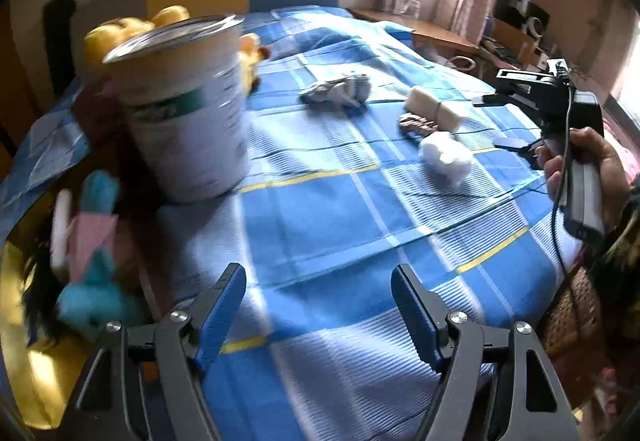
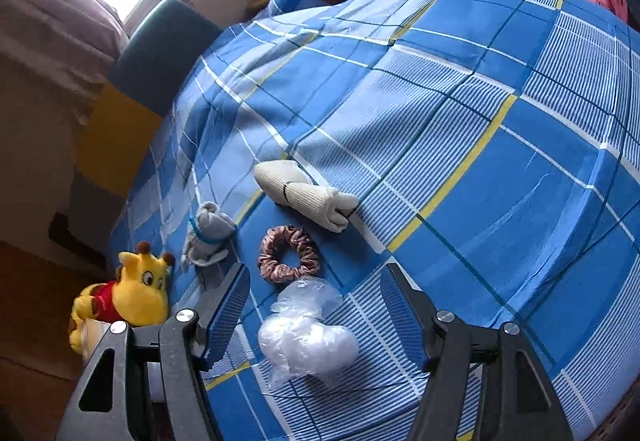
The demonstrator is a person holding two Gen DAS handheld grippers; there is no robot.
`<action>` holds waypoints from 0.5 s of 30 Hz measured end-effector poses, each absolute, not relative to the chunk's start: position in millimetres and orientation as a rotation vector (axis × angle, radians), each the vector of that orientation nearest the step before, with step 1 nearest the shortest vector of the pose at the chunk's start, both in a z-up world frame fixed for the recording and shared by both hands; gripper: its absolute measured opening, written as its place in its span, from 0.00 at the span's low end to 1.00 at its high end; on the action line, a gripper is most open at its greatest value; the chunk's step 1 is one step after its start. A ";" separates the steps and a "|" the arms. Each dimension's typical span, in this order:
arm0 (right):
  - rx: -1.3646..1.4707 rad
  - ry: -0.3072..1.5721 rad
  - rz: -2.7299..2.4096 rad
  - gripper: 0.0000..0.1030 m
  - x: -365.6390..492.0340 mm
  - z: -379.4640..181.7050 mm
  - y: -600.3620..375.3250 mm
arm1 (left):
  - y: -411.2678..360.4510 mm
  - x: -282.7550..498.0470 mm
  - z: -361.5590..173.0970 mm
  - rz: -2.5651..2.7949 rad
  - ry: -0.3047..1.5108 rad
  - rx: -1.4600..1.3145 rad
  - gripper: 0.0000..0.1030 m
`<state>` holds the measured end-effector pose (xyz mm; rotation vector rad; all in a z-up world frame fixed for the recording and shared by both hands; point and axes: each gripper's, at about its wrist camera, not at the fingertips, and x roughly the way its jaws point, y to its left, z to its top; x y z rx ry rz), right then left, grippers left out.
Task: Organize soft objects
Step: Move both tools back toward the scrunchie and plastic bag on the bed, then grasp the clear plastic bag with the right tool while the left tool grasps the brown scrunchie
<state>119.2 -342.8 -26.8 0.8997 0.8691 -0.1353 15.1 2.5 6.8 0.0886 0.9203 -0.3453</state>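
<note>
Jaws spread on my right hand-held gripper (image 2: 314, 315), straddling the plastic-wrapped wad (image 2: 306, 341) for pickup; left hand-held gripper (image 1: 318, 309) released.

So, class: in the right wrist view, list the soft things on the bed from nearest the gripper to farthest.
Plastic bag → scrunchie → cream sock roll.
</note>
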 end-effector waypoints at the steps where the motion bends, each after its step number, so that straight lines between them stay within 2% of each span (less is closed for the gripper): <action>1: 0.913 0.862 -0.134 0.67 118.2 -27.1 -343.8 | -2.2 17.5 7.3 -0.357 0.921 0.087 0.73; 6: 0.988 0.830 -0.143 0.67 111.5 -28.5 -355.5 | -36.7 44.2 6.6 -0.447 0.945 0.055 0.73; 10: 1.021 0.803 -0.135 0.67 108.2 -27.3 -361.5 | -63.8 62.1 7.5 -0.499 0.954 0.048 0.66; 15: 1.047 0.809 -0.115 0.67 110.2 -30.2 -364.4 | -93.8 79.8 4.6 -0.533 0.969 0.053 0.66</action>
